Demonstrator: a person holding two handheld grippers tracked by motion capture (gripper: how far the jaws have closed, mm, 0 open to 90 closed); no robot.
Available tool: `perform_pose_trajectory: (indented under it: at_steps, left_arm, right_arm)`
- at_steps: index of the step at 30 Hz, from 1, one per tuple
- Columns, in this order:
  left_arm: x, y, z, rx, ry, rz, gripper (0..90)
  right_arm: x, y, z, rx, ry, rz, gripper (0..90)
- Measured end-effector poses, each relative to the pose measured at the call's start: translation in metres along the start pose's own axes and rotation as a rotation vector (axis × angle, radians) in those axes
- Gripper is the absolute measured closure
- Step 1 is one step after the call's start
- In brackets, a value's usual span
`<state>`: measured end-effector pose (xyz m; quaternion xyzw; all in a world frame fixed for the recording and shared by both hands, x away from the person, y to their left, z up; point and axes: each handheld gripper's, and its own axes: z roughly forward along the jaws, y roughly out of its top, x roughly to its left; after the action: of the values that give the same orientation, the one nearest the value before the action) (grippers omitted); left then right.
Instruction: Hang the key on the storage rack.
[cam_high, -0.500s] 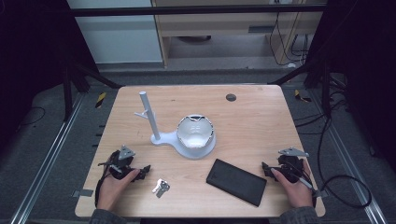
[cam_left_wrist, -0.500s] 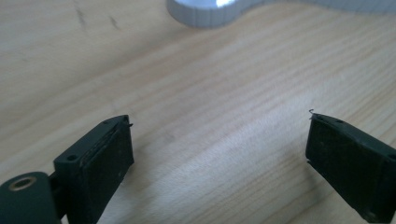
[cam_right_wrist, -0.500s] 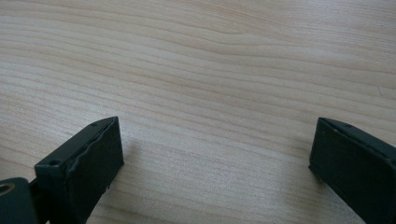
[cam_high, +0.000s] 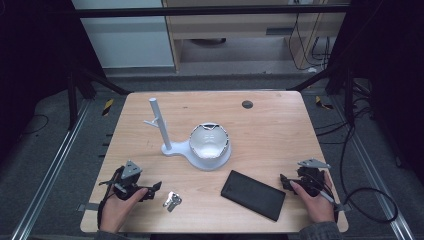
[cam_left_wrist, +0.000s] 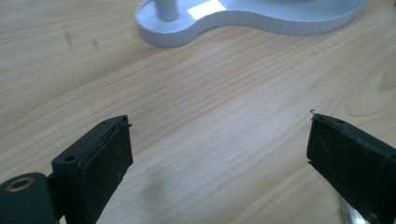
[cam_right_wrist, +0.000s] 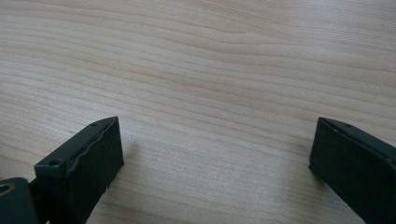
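Observation:
A white stand (cam_high: 210, 150) with an upright post (cam_high: 160, 125) and a round bowl-shaped dish sits mid-table. A small bunch of silver keys (cam_high: 172, 201) lies near the front edge, and a flat black case (cam_high: 253, 194) lies to their right. My left gripper (cam_high: 152, 190) rests at the front left, just left of the keys, open with nothing between its fingers. In the left gripper view its jaws (cam_left_wrist: 219, 140) stand wide over bare wood, with the stand's base (cam_left_wrist: 210, 23) ahead. My right gripper (cam_high: 285, 182) sits at the front right beside the case, open and empty (cam_right_wrist: 215, 144).
A dark round hole (cam_high: 247, 104) marks the wooden tabletop (cam_high: 280, 135) near the far edge. Metal rails run along the floor on both sides. Cables trail on the floor to the right of the table.

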<state>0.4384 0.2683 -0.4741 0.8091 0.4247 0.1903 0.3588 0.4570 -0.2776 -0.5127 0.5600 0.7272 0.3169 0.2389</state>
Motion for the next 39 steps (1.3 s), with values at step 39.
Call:
perform_pose_trajectory:
  at_steps: [39]
  left_arm:
    - [-0.073,0.052,0.006,0.487,-0.174,0.130,27.1]
  right_arm:
    - [0.001,-0.001,-0.001,0.002,0.007,-0.011,2.6]
